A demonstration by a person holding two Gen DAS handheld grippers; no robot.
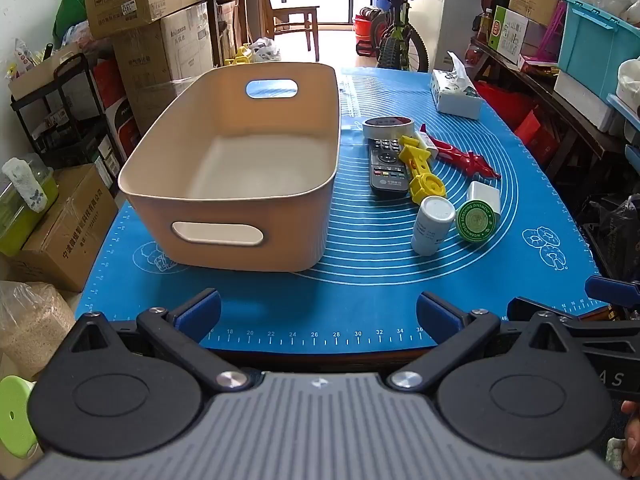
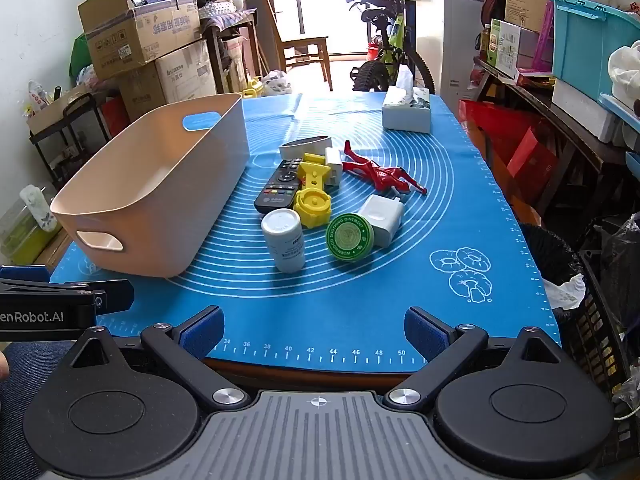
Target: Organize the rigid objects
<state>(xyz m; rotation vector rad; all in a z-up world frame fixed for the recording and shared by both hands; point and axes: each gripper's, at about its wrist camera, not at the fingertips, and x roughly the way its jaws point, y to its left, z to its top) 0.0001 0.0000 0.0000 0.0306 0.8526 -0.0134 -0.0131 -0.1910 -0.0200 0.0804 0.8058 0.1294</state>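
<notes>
Nothing is sorted yet, as far as the pictures show. The beige bin (image 1: 240,168) stands empty on the blue mat (image 1: 360,288), toward the mat's left edge. All the loose things lie clustered just right of it, near the mat's middle: a tape roll (image 1: 387,127), a remote (image 1: 387,168), a yellow plastic tool (image 1: 420,172), a red toy (image 1: 468,158), a white bottle (image 1: 433,225), a green tin (image 1: 478,220) and a white charger (image 1: 484,197). A tissue box (image 1: 456,94) sits near the far right corner.

The left gripper (image 1: 318,312) and right gripper (image 2: 314,330) hover at the mat's near edge, jaws spread wide, holding nothing. Every piece remains to be moved.
</notes>
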